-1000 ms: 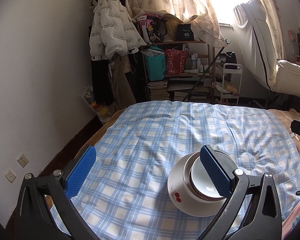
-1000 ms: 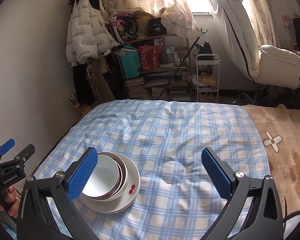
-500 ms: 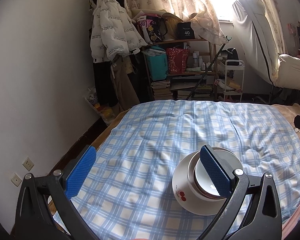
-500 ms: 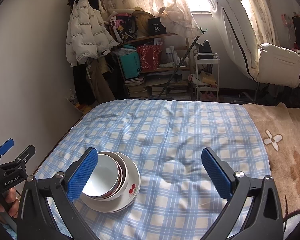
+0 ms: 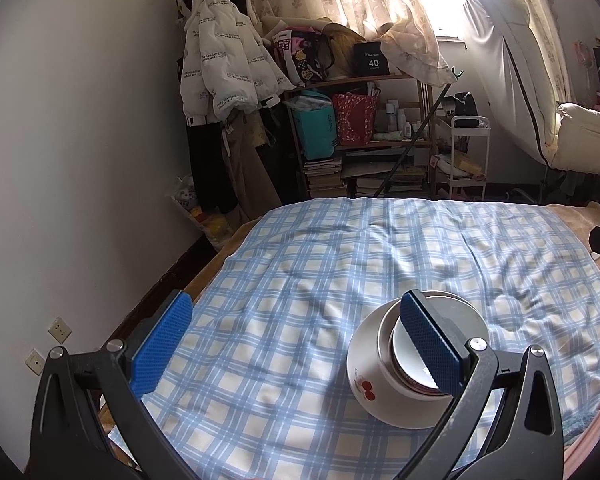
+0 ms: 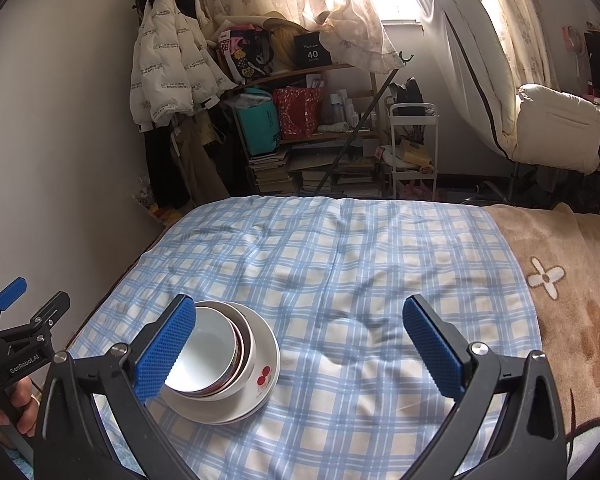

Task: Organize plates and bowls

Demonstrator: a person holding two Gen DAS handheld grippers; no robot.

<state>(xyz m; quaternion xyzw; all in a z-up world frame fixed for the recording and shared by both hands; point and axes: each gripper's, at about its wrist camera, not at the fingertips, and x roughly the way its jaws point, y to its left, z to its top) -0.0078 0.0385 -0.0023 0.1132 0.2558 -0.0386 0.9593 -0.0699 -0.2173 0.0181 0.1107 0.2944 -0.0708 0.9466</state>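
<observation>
My left gripper (image 5: pixel 296 350) has its blue pads spread wide and holds nothing; its right pad (image 5: pixel 428 344) sits in front of the bowls in my view. My right gripper (image 6: pixel 300 350) is spread just as wide, also empty, with its left pad (image 6: pixel 164 350) overlapping the bowls' near rim. The nested bowls (image 6: pixel 210 354) sit inside one another on the white plate (image 6: pixel 266 372), which has a red cherry mark facing me. That plate rests on the blue checked cloth (image 6: pixel 340 264), toward its near left part. Right of the cloth I see a brown flowered blanket (image 6: pixel 572 280); beyond it, a cluttered shelf (image 6: pixel 300 120).
</observation>
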